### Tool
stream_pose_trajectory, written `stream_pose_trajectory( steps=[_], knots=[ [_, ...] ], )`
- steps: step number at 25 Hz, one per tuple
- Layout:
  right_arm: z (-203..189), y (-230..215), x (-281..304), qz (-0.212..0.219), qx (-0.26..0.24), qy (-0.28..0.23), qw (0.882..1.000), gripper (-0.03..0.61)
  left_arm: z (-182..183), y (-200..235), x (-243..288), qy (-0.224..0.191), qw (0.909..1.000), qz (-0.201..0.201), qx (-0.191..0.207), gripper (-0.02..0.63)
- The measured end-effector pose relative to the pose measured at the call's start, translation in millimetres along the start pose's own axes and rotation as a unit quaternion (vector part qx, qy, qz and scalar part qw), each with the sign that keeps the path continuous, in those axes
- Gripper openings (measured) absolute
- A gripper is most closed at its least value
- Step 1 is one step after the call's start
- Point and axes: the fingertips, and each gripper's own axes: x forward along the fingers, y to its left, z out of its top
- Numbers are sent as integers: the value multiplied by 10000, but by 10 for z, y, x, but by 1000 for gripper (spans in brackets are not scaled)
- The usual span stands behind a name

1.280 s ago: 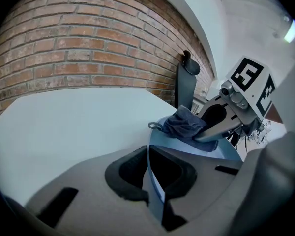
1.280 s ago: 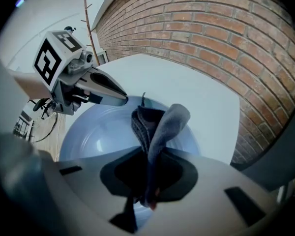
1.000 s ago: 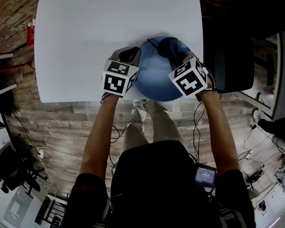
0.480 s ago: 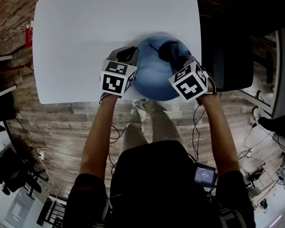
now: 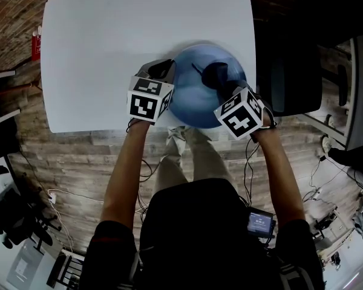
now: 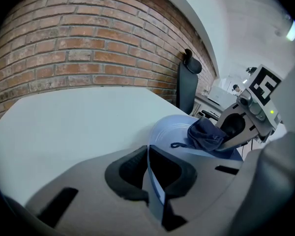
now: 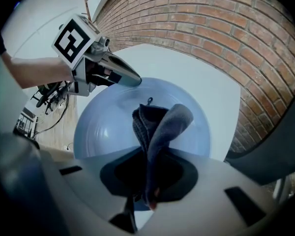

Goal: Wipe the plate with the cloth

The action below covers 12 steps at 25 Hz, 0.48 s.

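Observation:
A light blue plate (image 5: 196,95) lies at the near edge of the white table (image 5: 121,35), partly over the edge. My left gripper (image 5: 163,72) is shut on the plate's left rim (image 6: 155,181), which stands edge-on between its jaws. My right gripper (image 5: 221,83) is shut on a dark blue cloth (image 5: 216,73) that rests on the plate's right half. In the right gripper view the bunched cloth (image 7: 155,127) rises from the jaws over the plate (image 7: 103,122), with the left gripper (image 7: 132,80) at the far rim. From the left gripper view the cloth (image 6: 205,135) sits on the plate's far side.
A dark chair (image 5: 293,71) stands just right of the table. A brick wall (image 6: 78,48) lies beyond the table's far side. Cables (image 5: 151,168) trail over the wooden floor beneath my arms. A small red object (image 5: 35,46) sits off the table's left edge.
The right gripper has drawn the cloth back toward me across the plate's right half, exposing more of the far rim. The left gripper holds its place.

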Motion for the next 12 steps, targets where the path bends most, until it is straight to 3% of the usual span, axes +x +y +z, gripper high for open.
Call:
stream_pose_trajectory(
  steps=[12],
  knots=[
    [-47, 362, 7, 313, -81, 115, 9994, 61, 0, 2, -3, -17, 10000, 9, -33, 29]
  ],
)
